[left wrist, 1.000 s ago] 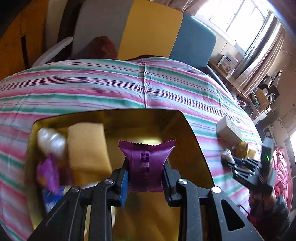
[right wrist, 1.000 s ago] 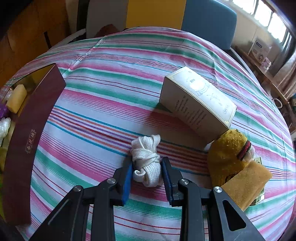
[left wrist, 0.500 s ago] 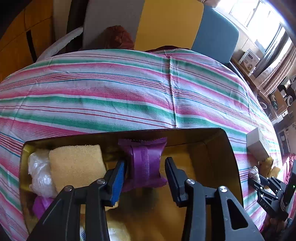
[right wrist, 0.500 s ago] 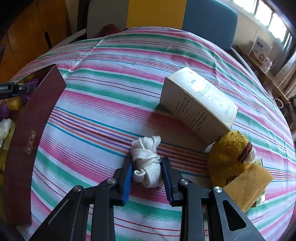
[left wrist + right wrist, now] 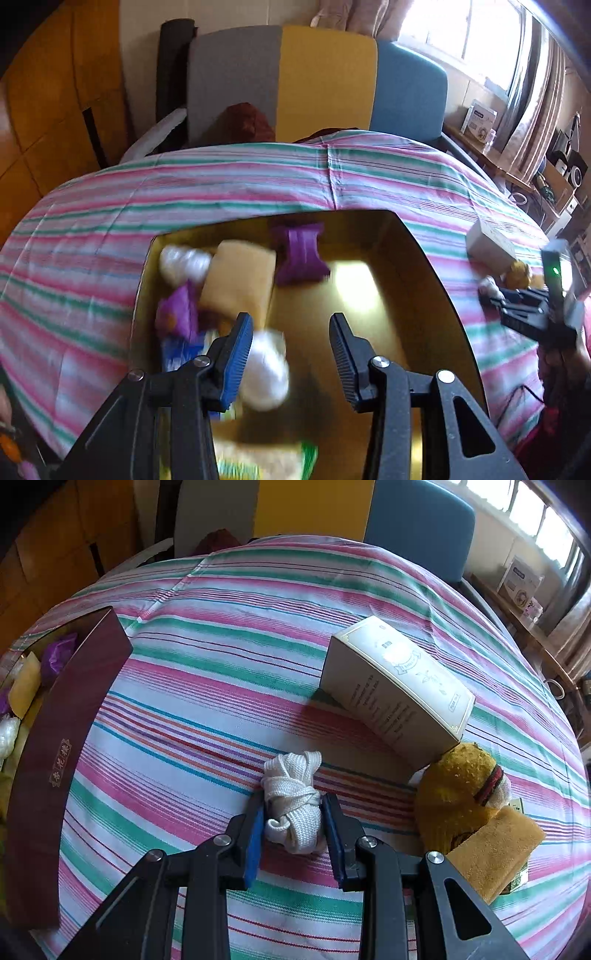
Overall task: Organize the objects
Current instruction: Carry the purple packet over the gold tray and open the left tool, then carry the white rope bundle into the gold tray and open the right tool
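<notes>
Purple crinkle-edged snack packet (image 5: 301,254): lies loose at the far end of the gold-lined open box (image 5: 413,291), beside a yellow sponge block (image 5: 240,282). Left gripper (image 5: 291,354): jaws spread wide, holding nothing, above the box interior. White knotted cord bundle (image 5: 293,805): on the striped tablecloth (image 5: 221,686), between the blue pads of the right gripper (image 5: 293,834), which close against both its sides. Cream cardboard carton (image 5: 399,686) and mustard plush toy (image 5: 458,794): just beyond, to the right
</notes>
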`<state>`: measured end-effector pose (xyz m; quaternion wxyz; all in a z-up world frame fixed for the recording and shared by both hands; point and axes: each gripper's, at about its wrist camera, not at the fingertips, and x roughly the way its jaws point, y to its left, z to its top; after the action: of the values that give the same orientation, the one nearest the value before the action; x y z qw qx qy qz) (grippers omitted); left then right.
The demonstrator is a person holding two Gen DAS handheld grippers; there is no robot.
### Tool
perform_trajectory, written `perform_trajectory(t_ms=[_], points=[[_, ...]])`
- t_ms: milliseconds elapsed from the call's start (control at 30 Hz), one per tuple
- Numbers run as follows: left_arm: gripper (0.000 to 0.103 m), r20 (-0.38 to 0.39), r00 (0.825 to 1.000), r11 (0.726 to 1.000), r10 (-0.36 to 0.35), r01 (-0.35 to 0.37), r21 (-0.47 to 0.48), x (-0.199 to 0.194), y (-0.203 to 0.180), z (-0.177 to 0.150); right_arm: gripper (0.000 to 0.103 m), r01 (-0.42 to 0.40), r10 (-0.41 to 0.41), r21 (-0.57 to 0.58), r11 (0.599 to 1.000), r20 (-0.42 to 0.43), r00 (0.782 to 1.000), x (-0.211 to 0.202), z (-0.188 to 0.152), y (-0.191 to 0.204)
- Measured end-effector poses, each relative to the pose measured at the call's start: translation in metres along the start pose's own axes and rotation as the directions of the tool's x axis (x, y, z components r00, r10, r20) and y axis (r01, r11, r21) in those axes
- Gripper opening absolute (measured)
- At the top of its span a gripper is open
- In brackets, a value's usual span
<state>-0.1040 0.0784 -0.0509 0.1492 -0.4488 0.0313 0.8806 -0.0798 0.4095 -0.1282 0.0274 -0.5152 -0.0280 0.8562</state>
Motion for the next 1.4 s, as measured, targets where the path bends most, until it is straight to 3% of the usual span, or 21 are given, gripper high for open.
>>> perform_trajectory(t_ms=[433,1400], points=[[0.043,-0.001,0.999,0.998,0.053,-0.053,-0.044,-0.031,0.018,-0.054,0.030,0.033,-0.033,-0.015,0.999,0.014,0.999,-0.002,-0.003,0.006],[0.043,-0.001,0.999,0.997,0.048,-0.048,-0.054,-0.037,0.023,-0.067,0.030,0.055,-0.055,-0.013,0.998,0.022,0.998,-0.002,-0.003,0.009]])
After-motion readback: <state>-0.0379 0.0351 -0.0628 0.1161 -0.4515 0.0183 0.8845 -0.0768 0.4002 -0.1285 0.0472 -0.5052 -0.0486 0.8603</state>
